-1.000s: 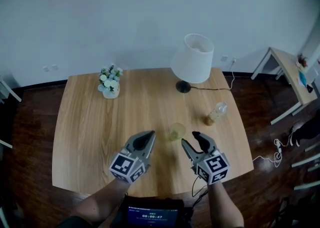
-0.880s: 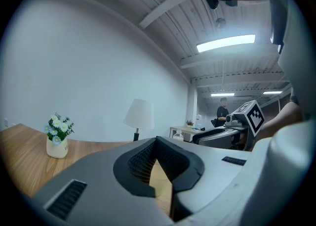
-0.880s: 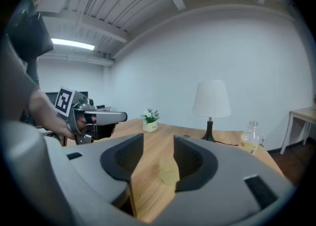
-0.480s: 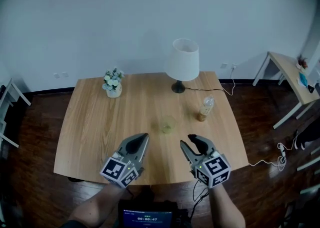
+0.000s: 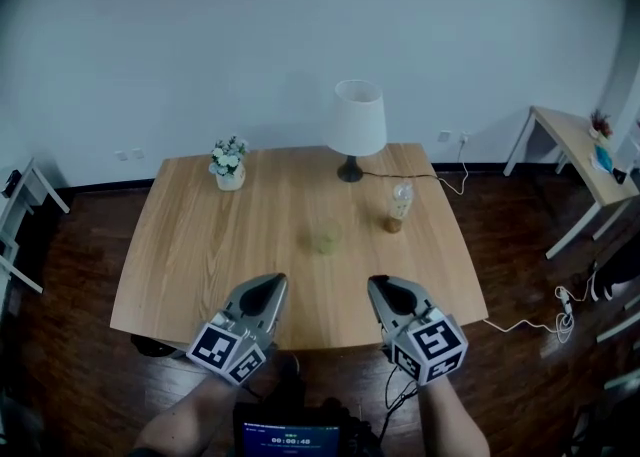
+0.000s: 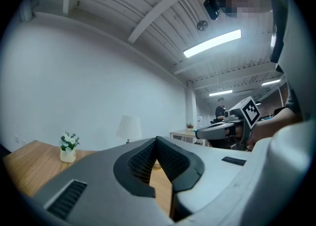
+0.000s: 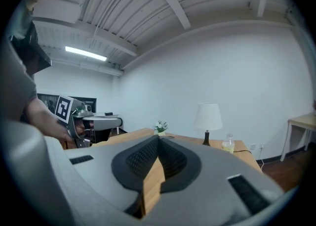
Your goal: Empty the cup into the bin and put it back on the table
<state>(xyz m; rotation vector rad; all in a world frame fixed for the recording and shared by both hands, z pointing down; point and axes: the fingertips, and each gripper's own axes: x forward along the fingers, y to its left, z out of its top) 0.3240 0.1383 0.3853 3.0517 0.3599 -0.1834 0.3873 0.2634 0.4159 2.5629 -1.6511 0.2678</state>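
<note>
Since the head view looks steeply down, you get the whole wooden bench (image 5: pixel 200 245) on a dark wood floor (image 5: pixel 520 235) against a white wall. The lamp (image 5: pixel 357 120), flower vase (image 5: pixel 229 163) and bottle (image 5: pixel 399 207) sit along its top. The cup (image 5: pixel 325 239) stands mid-bench, upright, long axis vertical, mouth up. At the bottom of the frame, the left hand-held gripper (image 5: pixel 270 283) is closed and empty. The right hand-held gripper (image 5: pixel 385 285) has just been closing its jaws, and nothing is between them.

Wide bare wood of the table (image 5: pixel 190 255) ran from near edge to the cup (image 5: pixel 325 238) at centre. Bottle (image 5: pixel 399 207) stood right of cup, apart from it, with a gap between. Lamp (image 5: pixel 357 125) blocked the far edge behind both. Flower vase (image 5: pixel 229 163) sat far left, well apart.
</note>
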